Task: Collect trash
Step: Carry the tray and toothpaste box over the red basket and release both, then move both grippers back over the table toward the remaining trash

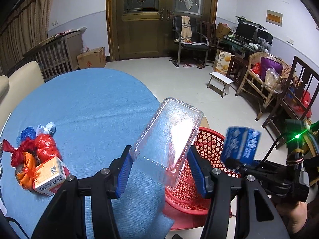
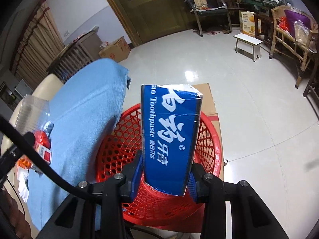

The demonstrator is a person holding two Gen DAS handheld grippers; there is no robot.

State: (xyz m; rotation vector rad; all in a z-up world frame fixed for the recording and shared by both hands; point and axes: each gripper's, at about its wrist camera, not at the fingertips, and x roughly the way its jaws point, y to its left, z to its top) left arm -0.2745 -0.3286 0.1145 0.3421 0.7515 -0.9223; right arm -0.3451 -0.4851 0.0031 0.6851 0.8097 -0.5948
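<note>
Your left claw (image 1: 160,171) pinches a clear plastic tray (image 1: 169,139), tilted, at the blue-covered counter's (image 1: 95,103) edge. Your right claw (image 2: 165,177) pinches a blue toothpaste box (image 2: 169,137), upright, directly above the red mesh basket (image 2: 111,155) on the floor. Left of your left claw, on the counter: red bags (image 1: 39,147), an orange wrapper (image 1: 28,169) and a small carton (image 1: 49,176).

A pale tiled floor (image 1: 175,79) reflects overhead light. A dark wooden double door (image 1: 159,18) with leaded glass panels stands in the far wall. Right of it are a black chair (image 1: 189,39), a desk with a monitor (image 1: 245,31), a wicker chair (image 1: 263,79) and a small white stool (image 1: 220,83). Striped curtains (image 1: 24,27) hang at the left.
</note>
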